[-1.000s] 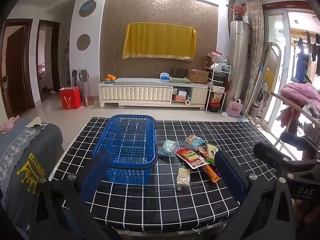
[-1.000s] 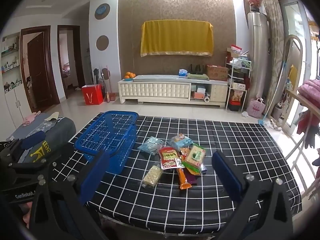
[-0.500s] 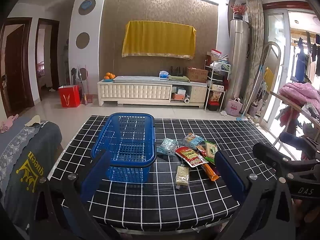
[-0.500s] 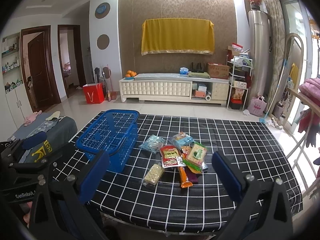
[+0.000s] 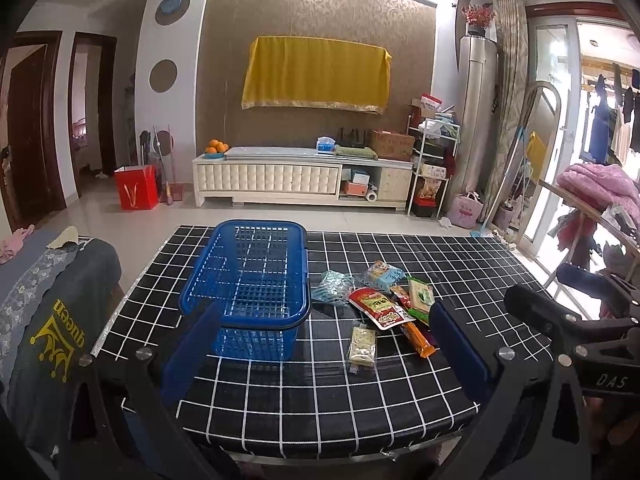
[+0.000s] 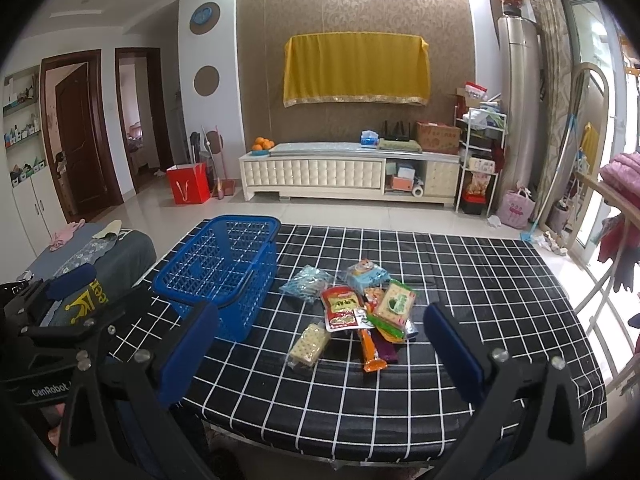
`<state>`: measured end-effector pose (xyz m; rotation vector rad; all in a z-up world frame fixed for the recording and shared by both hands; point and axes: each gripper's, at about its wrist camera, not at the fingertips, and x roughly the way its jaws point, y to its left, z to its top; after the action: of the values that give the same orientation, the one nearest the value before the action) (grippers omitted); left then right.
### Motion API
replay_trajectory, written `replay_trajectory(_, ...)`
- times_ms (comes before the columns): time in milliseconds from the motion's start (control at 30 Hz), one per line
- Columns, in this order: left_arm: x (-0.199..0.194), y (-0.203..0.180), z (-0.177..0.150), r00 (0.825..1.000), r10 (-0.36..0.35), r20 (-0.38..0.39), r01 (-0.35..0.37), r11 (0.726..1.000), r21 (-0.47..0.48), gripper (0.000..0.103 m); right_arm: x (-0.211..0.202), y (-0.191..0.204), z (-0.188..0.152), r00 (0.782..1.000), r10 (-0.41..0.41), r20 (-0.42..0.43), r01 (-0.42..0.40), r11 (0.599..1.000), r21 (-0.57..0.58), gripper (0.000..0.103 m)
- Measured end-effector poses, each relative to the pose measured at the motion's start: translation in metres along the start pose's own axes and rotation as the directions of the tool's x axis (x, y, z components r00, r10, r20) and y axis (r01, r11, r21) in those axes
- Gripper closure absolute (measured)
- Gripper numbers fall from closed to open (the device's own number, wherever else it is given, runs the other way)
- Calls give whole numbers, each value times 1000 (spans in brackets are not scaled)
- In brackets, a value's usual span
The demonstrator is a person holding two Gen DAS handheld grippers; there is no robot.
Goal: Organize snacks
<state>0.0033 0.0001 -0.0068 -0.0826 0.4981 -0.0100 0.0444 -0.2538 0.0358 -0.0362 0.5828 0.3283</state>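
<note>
One blue basket (image 5: 245, 280) sits on the left part of my black grid-pattern table (image 5: 320, 392), empty as far as I can see through its mesh, its dark handle folded down along the near rim. My left gripper (image 5: 324, 350) hovers at the near edge of the table with its two blue pads spread wide and nothing between them. Just right of the basket lies one loose heap of snacks, and I count about eight packets. Farthest left in it is one clear bluish bag (image 6: 306, 283), apart from the basket. One pale cracker pack (image 6: 310, 343) lies nearest me, by itself. Beside it is one red pouch (image 6: 341, 308), then one orange stick (image 6: 370, 354) with one purple stick (image 6: 387, 351) touching it. Behind those rests one light blue packet (image 6: 367, 275), on the far side. One green-and-cream packet (image 6: 396, 303) tops the right side of the heap, overlapping several smaller wrappers I cannot tell apart. My right gripper (image 6: 320, 344) also hangs at the near edge, fingers wide apart and holding nothing. In the far background stand one white cabinet (image 6: 348, 174) and one red bag (image 6: 188, 183) on the floor.
</note>
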Motion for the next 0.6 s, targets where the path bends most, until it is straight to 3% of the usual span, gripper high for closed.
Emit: replay_trajectory(600, -2, 2, -1, 1000, -3, -17, 3, 1000, -6, 0, 2, -4, 0, 1000, 12, -24, -12, 1000, 8, 0)
